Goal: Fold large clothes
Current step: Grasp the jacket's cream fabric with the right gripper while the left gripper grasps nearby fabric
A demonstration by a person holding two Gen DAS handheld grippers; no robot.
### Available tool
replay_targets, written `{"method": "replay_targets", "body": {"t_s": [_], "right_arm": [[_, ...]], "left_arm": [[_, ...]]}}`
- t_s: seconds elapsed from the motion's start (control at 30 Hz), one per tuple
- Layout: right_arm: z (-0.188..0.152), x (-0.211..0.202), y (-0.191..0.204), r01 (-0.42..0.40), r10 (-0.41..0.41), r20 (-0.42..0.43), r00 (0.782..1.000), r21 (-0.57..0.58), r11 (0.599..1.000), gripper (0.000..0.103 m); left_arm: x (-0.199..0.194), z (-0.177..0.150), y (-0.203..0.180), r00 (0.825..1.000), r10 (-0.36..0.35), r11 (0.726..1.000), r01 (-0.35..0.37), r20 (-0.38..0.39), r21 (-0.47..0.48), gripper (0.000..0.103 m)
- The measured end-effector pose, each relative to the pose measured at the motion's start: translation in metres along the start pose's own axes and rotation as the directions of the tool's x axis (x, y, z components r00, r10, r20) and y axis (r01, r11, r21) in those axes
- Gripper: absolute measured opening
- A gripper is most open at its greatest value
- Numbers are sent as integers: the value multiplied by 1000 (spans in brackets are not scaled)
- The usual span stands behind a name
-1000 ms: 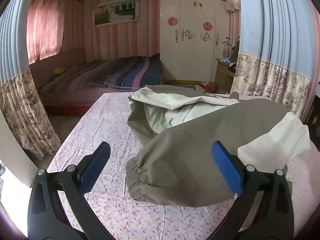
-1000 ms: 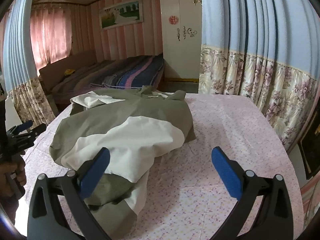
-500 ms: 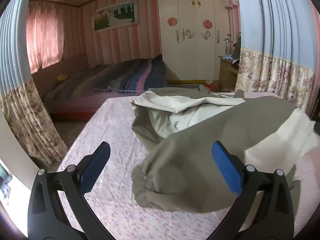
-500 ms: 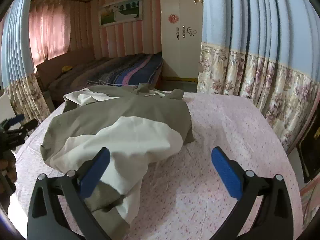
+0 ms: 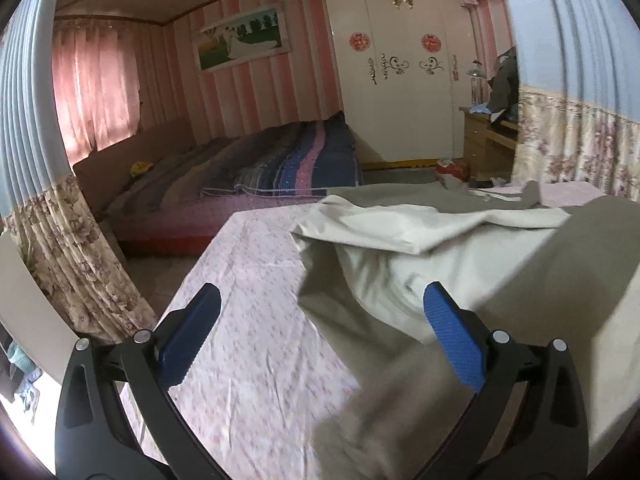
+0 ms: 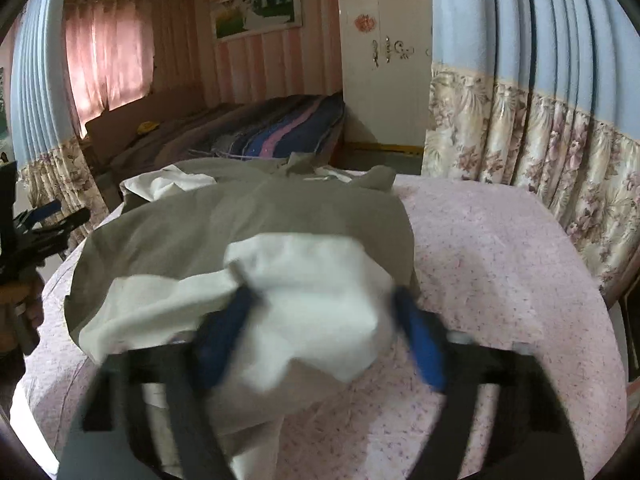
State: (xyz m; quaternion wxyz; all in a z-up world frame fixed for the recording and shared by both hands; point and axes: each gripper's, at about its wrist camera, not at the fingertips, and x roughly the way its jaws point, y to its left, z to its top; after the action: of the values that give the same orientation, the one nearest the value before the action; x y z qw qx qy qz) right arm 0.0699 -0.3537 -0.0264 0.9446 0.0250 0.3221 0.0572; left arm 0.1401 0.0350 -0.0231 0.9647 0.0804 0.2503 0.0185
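Right tool [image 6: 324,332] is closing, its blurred blue pads either side of a white fold of the garment [image 6: 248,220]; whether they already press the cloth cannot be told. Left tool [image 5: 320,332] stands wide open with nothing gripped, the garment's near edge lying between its jaws. Garment, olive-grey with white panels, lies crumpled on the counter [image 6: 500,264] with its pink floral cloth. A bed [image 5: 280,160] stands far behind.

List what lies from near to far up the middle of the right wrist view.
right gripper, jaws closing around a white fabric fold → olive garment body → striped bedding → framed picture.
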Motion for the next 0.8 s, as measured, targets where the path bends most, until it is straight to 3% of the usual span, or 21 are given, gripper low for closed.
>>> {"method": "replay_targets", "body": {"t_s": [0.2, 0.3, 0.5, 0.57, 0.63, 0.67, 0.7, 0.8], "right_arm": [[14, 10, -13, 20, -20, 41, 999, -21, 1000, 26], [24, 15, -26, 45, -42, 67, 997, -37, 998, 23], [41, 31, -49, 87, -81, 85, 993, -67, 994, 18], [46, 36, -55, 90, -84, 90, 992, -69, 993, 16], [51, 42, -61, 102, -94, 104, 990, -74, 992, 15], [54, 45, -66, 111, -102, 112, 988, -74, 991, 13], [57, 47, -70, 120, -111, 120, 986, -69, 990, 13], [67, 54, -85, 168, -157, 142, 977, -72, 983, 10]], "left_arm": [[58, 18, 11, 998, 59, 998, -59, 23, 22, 100], [95, 21, 14, 997, 76, 996, -75, -13, 44, 100], [145, 18, 1, 995, 31, 997, -24, -97, 71, 100], [152, 17, -11, 994, -15, 996, 25, -112, 81, 89], [157, 17, -17, 988, -70, 993, 82, -138, 81, 40], [156, 18, -18, 986, -90, 993, 100, -139, 67, 30], [152, 21, -16, 984, -122, 991, 128, -131, 36, 13], [134, 26, -9, 980, -163, 987, 163, -111, -9, 9]]}}
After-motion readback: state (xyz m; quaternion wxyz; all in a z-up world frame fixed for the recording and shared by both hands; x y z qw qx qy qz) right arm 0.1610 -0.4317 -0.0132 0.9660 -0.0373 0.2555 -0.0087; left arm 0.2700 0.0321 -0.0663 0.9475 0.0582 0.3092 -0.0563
